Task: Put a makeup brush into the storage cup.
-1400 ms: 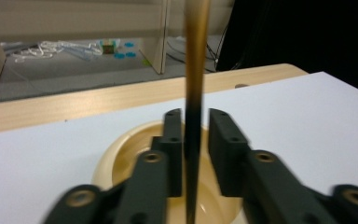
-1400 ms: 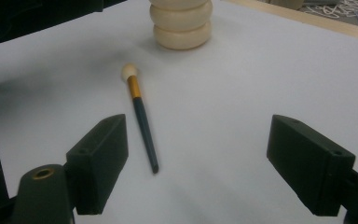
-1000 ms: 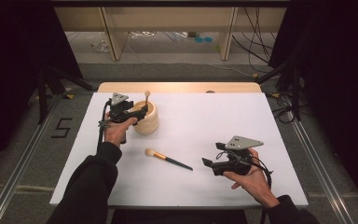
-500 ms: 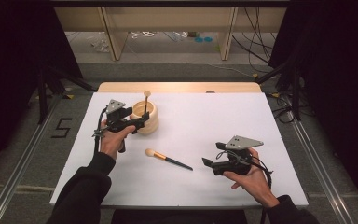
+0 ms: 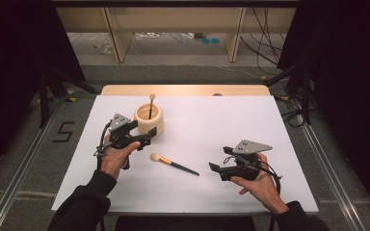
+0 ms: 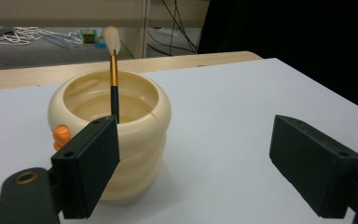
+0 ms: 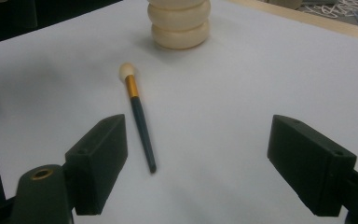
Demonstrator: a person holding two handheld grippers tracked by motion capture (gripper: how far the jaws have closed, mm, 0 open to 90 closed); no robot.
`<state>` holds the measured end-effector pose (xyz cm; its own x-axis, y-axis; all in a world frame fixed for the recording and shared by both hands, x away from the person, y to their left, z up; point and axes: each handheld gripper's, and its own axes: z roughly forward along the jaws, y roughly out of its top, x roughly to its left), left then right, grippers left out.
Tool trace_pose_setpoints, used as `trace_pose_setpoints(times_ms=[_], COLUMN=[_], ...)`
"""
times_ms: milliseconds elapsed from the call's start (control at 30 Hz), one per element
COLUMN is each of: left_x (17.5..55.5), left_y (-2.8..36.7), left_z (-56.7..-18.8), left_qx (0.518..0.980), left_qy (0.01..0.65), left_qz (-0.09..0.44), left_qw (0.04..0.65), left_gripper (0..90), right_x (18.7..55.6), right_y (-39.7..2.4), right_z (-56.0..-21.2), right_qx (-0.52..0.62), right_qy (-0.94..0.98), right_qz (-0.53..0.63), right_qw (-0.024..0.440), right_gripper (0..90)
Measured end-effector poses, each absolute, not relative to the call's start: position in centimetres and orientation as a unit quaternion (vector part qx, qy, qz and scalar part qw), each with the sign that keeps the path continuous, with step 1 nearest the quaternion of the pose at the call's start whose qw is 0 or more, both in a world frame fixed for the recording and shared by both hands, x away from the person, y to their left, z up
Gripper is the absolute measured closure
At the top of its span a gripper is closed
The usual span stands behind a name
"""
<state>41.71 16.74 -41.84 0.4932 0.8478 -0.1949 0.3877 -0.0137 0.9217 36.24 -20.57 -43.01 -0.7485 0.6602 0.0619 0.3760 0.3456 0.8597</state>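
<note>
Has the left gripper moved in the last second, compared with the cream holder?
Yes. The left gripper has drawn back from the ridged cream holder toward the person, now at its near-left side, jaws open and empty.

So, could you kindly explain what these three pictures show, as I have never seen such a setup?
A person sits at a white-topped table, holding a black two-jaw tool in each hand. One picture looks down from above; the other two come from cameras riding on each tool, looking along its jaws. The left tool is open beside a cream ribbed wooden pot, which holds one upright make-up brush with a gold collar. The right tool is also open and holds nothing. A second dark-handled brush with a pale tip lies flat on the table between them.
</note>
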Motion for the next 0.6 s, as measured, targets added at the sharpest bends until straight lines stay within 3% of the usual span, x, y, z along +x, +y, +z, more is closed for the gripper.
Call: trace_pose_setpoints(times_ms=[600], left_x=[37.7], left_y=[15.8], left_z=[-42.4], left_qx=[0.693], left_qy=[0.434], left_qz=[0.203], left_qw=[0.539], left_gripper=[15.7], right_x=[36.4], right_y=[-20.7], right_z=[-43.0], right_qx=[0.321], right_qy=[0.806], right_qz=[0.476], right_qw=[0.143], right_gripper=[20.8])
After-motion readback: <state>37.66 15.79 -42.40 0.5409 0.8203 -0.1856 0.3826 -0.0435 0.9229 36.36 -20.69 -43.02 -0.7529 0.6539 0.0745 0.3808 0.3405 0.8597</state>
